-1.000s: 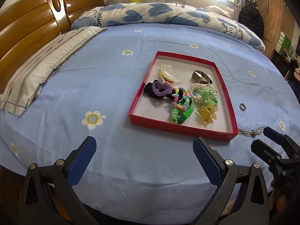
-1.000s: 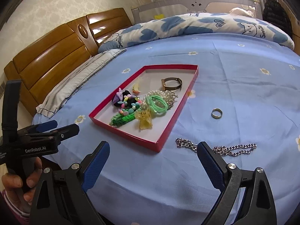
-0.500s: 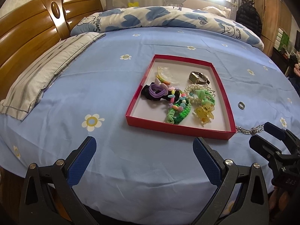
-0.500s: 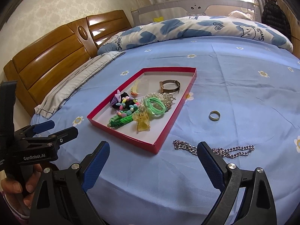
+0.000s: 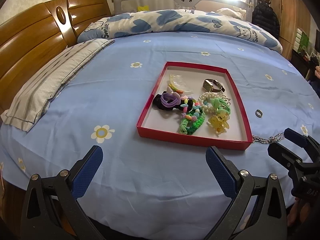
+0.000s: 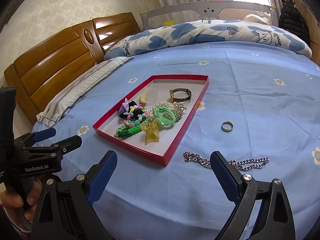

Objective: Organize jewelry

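Two black grippers with blue pads hover above the near edge of the bed, the left gripper [image 5: 154,160] and right gripper [image 6: 163,165] both spread wide and empty; the left one reads "GenRobot.AI" in the right wrist view. Just beyond lies one silver curb-link chain [image 6: 226,161] on the light blue flowered bedsheet [image 5: 120,92], beside one shallow red cardboard tray [image 5: 248,124] heaped with hair ties, a pearl bracelet, a yellow claw clip and one gold wristwatch [image 5: 213,85]. One dark metal ring [image 6: 227,126] lies right of it. Farther back, one heart-print quilt [image 5: 180,25] reads "Smile".
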A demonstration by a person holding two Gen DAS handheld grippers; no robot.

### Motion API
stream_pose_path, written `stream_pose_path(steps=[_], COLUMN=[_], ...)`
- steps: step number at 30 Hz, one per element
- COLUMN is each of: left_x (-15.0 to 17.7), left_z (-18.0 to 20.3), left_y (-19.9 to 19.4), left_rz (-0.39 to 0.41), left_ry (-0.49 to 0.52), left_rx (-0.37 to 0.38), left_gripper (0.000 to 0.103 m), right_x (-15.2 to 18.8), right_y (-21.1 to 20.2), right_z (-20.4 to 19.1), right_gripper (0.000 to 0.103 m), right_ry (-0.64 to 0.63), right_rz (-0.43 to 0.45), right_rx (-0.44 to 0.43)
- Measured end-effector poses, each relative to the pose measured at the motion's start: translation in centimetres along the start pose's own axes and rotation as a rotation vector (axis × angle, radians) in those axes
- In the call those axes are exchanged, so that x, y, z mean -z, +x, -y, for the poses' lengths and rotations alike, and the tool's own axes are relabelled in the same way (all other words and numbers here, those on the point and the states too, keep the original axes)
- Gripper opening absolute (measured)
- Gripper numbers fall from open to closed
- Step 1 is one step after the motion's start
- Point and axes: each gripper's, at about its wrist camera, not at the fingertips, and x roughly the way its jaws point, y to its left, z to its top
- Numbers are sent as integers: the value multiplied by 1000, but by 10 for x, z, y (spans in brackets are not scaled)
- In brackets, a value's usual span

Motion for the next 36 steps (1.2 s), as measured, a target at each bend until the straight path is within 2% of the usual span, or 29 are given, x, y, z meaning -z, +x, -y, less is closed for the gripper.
stream_pose_path(steps=[36], left_x=[1], left_z=[2], left_y=[1], left_rz=[-6], left_ry=[7], left_rx=[3], left_gripper=[103], right_x=[0], right_y=[1], right_z=[2], right_gripper=[96], right_ry=[0], right_rz=[-5], right_rx=[0])
